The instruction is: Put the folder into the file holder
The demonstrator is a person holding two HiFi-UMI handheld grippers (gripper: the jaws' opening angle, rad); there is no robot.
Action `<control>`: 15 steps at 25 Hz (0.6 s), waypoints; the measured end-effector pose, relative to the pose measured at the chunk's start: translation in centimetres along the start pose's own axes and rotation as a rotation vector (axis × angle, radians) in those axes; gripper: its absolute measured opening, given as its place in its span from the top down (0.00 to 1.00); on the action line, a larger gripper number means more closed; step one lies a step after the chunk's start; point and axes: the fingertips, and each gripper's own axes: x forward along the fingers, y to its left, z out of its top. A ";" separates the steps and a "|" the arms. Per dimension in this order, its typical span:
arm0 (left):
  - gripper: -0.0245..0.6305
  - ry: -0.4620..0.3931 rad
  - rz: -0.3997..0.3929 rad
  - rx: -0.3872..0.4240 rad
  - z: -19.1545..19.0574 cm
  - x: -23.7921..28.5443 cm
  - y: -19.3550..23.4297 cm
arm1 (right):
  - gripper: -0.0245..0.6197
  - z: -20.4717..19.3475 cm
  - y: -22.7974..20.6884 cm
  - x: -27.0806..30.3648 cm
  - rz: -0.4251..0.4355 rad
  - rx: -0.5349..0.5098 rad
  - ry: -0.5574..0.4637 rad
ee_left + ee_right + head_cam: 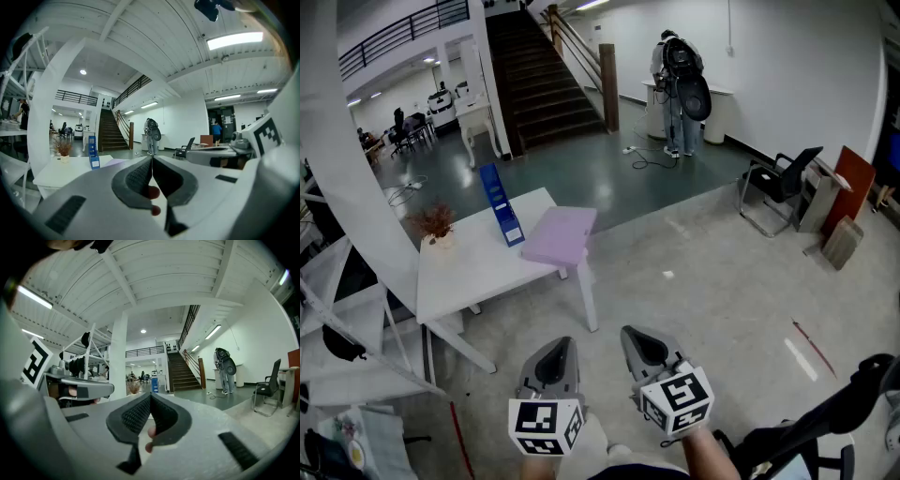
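The left gripper and right gripper ride side by side, jaws pressed together on nothing, apparently because the folder lies well ahead on the table corner, just beside the upright file holder.

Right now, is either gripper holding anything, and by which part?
Nothing is held. The left gripper and right gripper both have jaws shut on nothing. The folder lies on the table, beside the file holder.
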 end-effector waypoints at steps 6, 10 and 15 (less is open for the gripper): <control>0.96 -0.004 0.005 0.004 0.3 0.4 -0.1 | 0.96 0.2 -0.6 -0.3 -0.012 0.023 -0.010; 0.95 0.002 0.003 0.006 0.0 0.8 0.2 | 0.96 -0.3 -1.1 0.3 -0.017 0.067 -0.008; 0.95 0.000 -0.006 0.003 0.2 2.0 0.6 | 0.96 -0.1 -1.3 1.5 0.000 0.045 -0.008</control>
